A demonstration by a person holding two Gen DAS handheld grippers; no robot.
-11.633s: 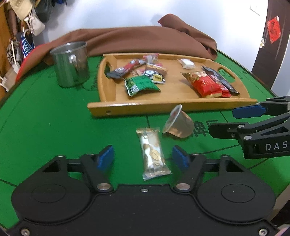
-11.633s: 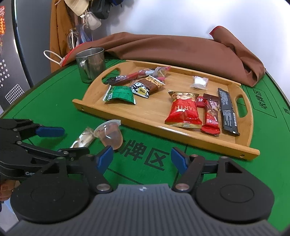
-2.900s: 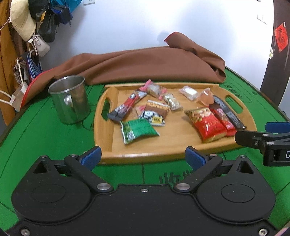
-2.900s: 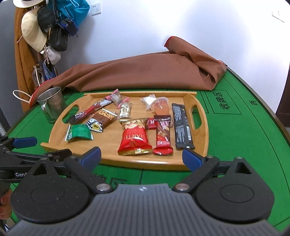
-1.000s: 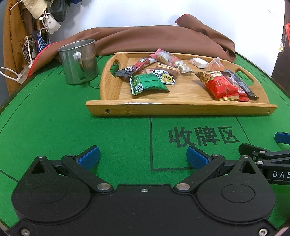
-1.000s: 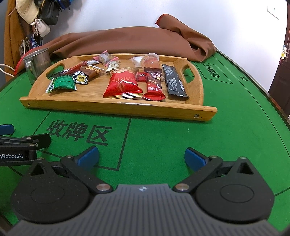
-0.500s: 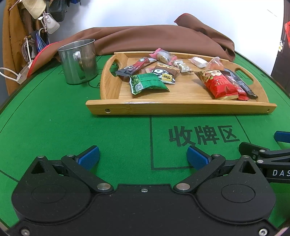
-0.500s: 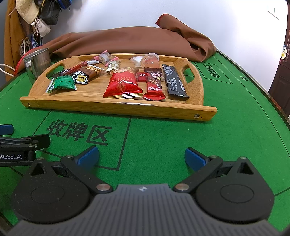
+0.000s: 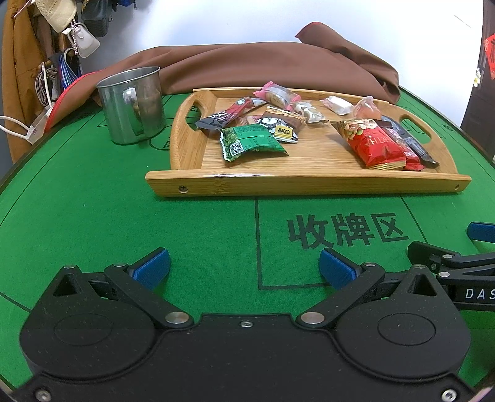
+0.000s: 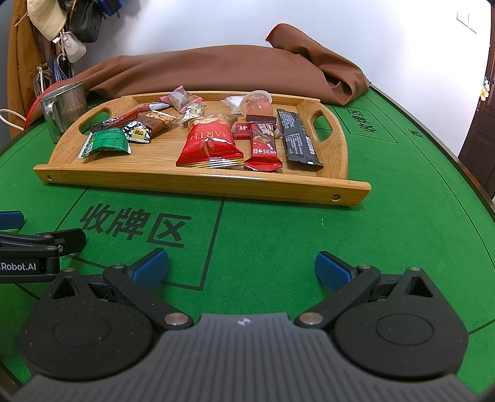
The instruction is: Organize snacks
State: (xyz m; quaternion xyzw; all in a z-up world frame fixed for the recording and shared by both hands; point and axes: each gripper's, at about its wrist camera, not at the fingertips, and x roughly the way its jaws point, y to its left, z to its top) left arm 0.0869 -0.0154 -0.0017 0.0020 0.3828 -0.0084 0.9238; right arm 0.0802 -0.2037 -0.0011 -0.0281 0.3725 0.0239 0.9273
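Note:
A bamboo tray (image 9: pixel 309 182) (image 10: pixel 198 182) lies on the green felt table and holds several snacks: a green packet (image 9: pixel 250 145) (image 10: pixel 106 143), a red nut bag (image 9: pixel 371 145) (image 10: pixel 210 142), a black bar (image 10: pixel 297 136), a jelly cup (image 9: pixel 366 106) (image 10: pixel 258 103) and small wrapped bars. My left gripper (image 9: pixel 244 266) hovers low over the felt in front of the tray, open and empty. My right gripper (image 10: pixel 241 266) is also open and empty, to the right of the left one. Each gripper shows at the edge of the other's view.
A steel mug (image 9: pixel 133 103) (image 10: pixel 63 106) stands left of the tray. A brown cloth (image 9: pixel 263 68) (image 10: pixel 222 68) is heaped behind it. Bags and a hat (image 9: pixel 62 15) hang at the far left. Printed lines and characters (image 9: pixel 343 230) mark the felt near the grippers.
Over the last second nothing has visibly moved. Since 11.6 s ago, the beige bar and jelly cup have gone from the felt onto the tray, and both grippers have drawn back low.

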